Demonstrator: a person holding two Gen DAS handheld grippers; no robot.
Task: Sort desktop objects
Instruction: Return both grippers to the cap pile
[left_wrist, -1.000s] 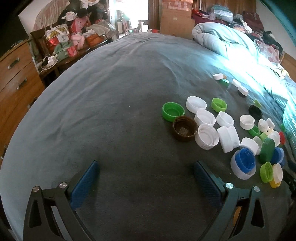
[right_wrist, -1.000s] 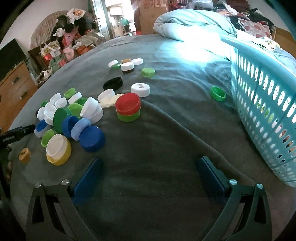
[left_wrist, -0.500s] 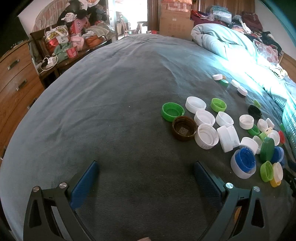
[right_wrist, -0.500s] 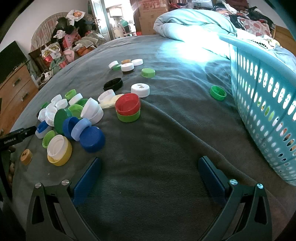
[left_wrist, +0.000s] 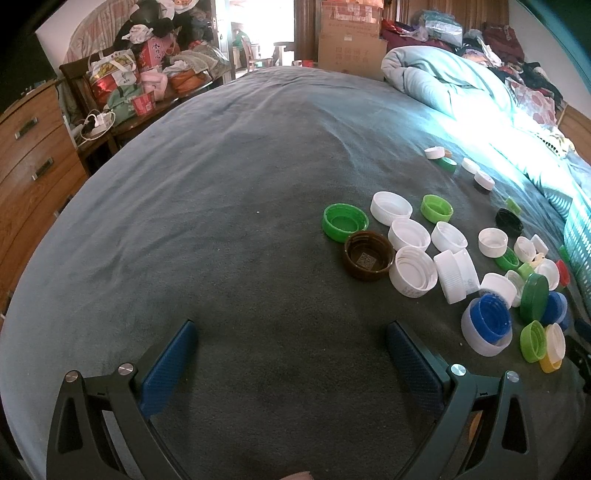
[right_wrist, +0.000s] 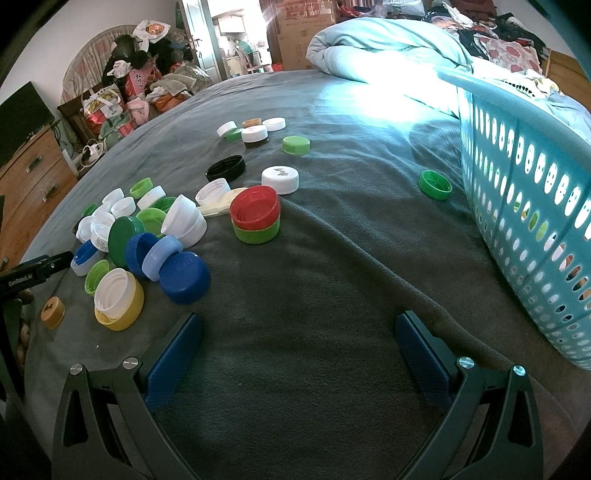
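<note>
Both grippers, left (left_wrist: 291, 332) and right (right_wrist: 299, 325), hover level, fingers spread, over the blanket (left_wrist: 221, 203).

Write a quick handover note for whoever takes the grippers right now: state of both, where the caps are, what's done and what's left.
Left gripper: jaws open, empty, over bare blanket.
Right gripper: jaws open, empty, over the blanket.
Caps: mixed pile on the left, red cap stacked on a green cap, brown cap at the pile's edge, one green cap alone beside the blue basket.
Done: no sorted groups visible; some colour shows through the basket holes, contents unclear.
Left: sort nearly all caps.
</note>
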